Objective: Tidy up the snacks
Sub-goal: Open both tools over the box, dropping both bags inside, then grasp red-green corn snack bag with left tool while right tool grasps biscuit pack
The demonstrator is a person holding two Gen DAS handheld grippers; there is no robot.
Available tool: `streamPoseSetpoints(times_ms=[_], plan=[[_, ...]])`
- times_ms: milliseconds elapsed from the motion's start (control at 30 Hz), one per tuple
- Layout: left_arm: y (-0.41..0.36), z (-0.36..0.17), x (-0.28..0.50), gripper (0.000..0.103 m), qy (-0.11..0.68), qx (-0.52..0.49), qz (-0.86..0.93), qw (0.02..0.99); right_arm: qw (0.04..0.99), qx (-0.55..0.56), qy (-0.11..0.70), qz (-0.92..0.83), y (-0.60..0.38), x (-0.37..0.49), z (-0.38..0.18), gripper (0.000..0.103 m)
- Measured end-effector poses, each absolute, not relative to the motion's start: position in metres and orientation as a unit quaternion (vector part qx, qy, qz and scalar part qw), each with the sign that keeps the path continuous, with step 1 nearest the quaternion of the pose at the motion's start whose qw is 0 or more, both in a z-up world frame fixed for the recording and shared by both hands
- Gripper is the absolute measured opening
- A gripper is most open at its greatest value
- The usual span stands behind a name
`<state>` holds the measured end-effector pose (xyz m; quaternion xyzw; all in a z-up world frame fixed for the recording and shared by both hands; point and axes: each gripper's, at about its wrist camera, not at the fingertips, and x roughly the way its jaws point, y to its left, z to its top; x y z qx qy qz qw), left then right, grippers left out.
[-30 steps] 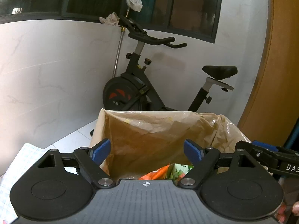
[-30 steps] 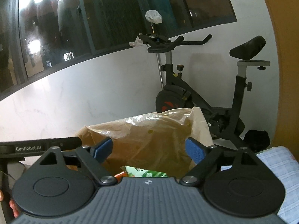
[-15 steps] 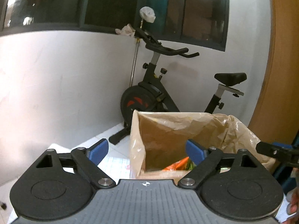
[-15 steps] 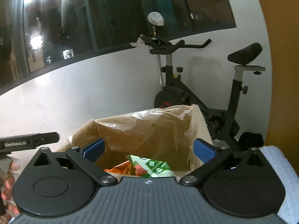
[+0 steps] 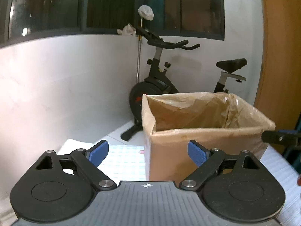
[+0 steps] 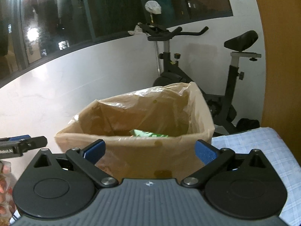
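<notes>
Grippers, left (image 5: 147, 151) and right (image 6: 149, 149), you hold wide open, empty, level before the box (image 6: 150, 150); a green snack (image 6: 148, 133) lies inside, so you look done.

An exercise bike (image 5: 169, 79) (black) stands beside the dark window (image 5: 112, 5).

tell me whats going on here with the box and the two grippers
A person holds a gripper in each hand in front of a cardboard box lined with a plastic bag. Both the left gripper and the right gripper are open and hold nothing. A green snack packet already lies inside the box. The box sits on a checked cloth, with an exercise bike behind it.
</notes>
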<state>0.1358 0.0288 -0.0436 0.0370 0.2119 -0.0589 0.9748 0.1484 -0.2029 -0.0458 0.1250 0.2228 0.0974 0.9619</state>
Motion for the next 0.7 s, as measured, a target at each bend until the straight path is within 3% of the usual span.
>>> streamPoseSetpoints(times_ms=[433, 700], plan=[[0.05, -0.068, 0.102, 0.092, 0.244, 0.025, -0.075, 0.967, 0.964, 0.12, 0.207, 0.119, -0.196, 0.105, -0.065, 0.103], [0.073, -0.047, 0.089, 0.092, 0.228, 0.01, -0.067, 0.971, 0.966, 0.136, 0.186, 0.115, -0.211, 0.092, -0.044, 0.103]])
